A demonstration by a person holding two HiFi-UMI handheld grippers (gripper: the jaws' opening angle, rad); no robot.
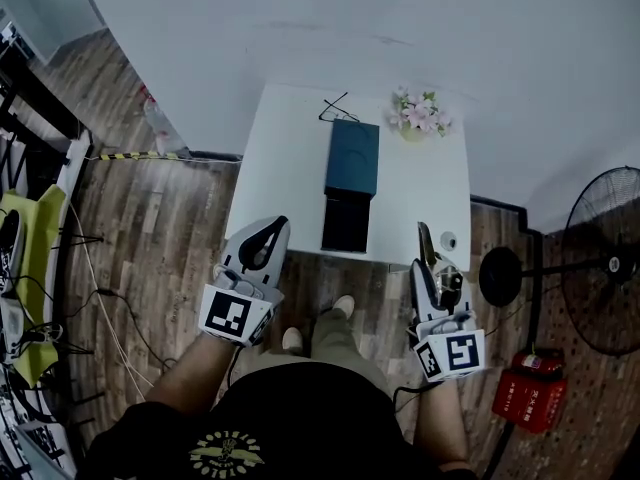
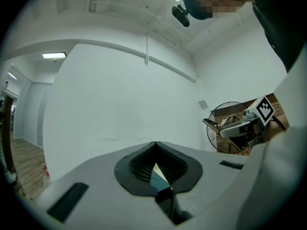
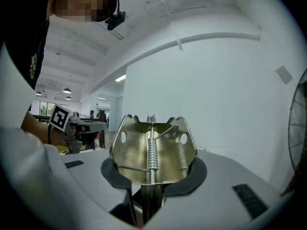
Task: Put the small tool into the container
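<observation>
**Tool gripped, not yet at the box**
The left gripper (image 1: 277, 227) hangs empty with jaws clenched at the near edge of the tabletop (image 1: 285, 158). The box (image 1: 351, 158) lies mid-tabletop, seemingly open to receive. The right gripper (image 1: 432, 273) jaws grasp the sprung metal tool (image 3: 153, 150) near its base, well apart from the box.

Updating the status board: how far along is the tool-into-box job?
Done: the metal tool is clamped in the right gripper. In hand: it is held up near the table edge. Left: set it in the dark box and let go. The left gripper is shut, empty.
</observation>
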